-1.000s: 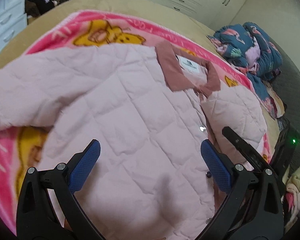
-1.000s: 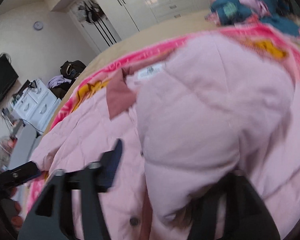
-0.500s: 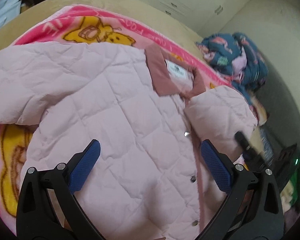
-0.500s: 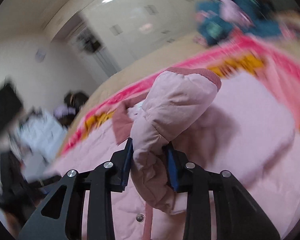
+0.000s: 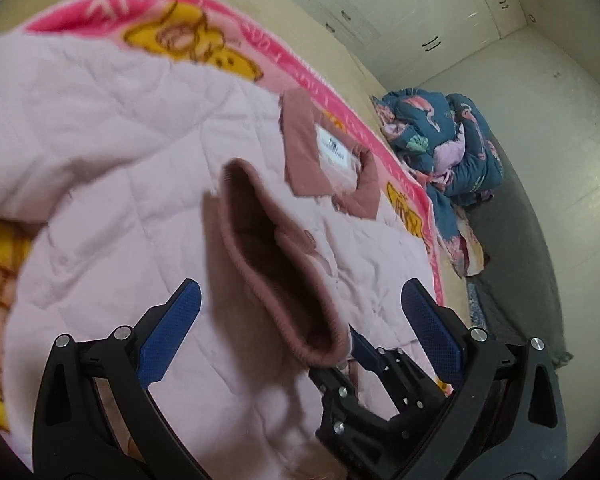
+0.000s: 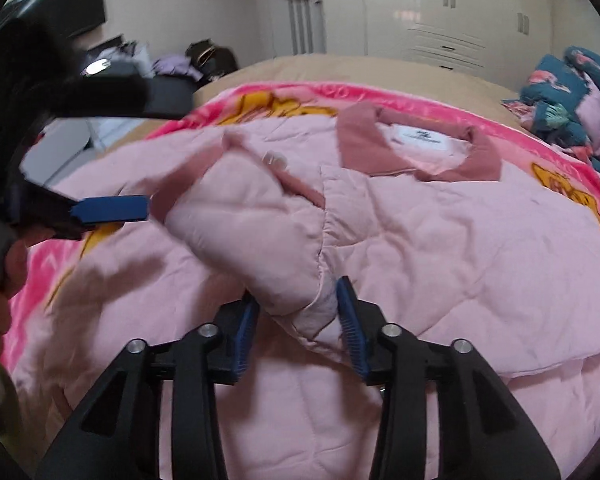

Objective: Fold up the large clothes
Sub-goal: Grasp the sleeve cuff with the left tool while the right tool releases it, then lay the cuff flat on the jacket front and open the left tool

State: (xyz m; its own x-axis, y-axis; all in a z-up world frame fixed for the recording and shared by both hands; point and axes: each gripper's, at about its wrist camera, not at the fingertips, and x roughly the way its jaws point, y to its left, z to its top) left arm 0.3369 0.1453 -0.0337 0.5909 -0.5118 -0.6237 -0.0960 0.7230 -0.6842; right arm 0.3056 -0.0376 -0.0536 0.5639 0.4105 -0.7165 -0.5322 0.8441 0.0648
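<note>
Left wrist view: the pink quilted jacket (image 5: 112, 152) is spread face up on a pink cartoon blanket (image 5: 228, 40) that covers the bed (image 5: 292, 12). The collar (image 5: 300, 148) with its white label points toward the far wardrobes (image 5: 400, 4). A sleeve (image 5: 276, 256) is lifted over the jacket's front, and its ribbed cuff gapes open toward the camera. The left gripper (image 5: 300, 320) is spread wide with nothing between its blue pads; the cuff just hangs in front of the gap. The right gripper (image 5: 364, 356) pokes in from the lower right, right under the cuff, one blue pad showing. A heap of dark blue patterned bedding (image 5: 444, 140) sits beside the bed near the wall.

Right wrist view: same jacket (image 6: 440, 240), collar (image 6: 416, 148) at the top, label facing up. The right gripper (image 6: 298, 336) has a bunched fold of the sleeve (image 6: 252, 232) between its pads; the jaws are opening, though the fabric touches both pads and looks pinched. The sleeve is draped leftward across the chest. The left gripper (image 6: 112, 208) shows at the left edge, blurry, one blue pad close to the cuff end, and part of a hand (image 6: 0, 280) is below it. The blue bedding (image 6: 572, 100) is at far right, a dark bag (image 6: 212, 58) beyond the bed.
</note>
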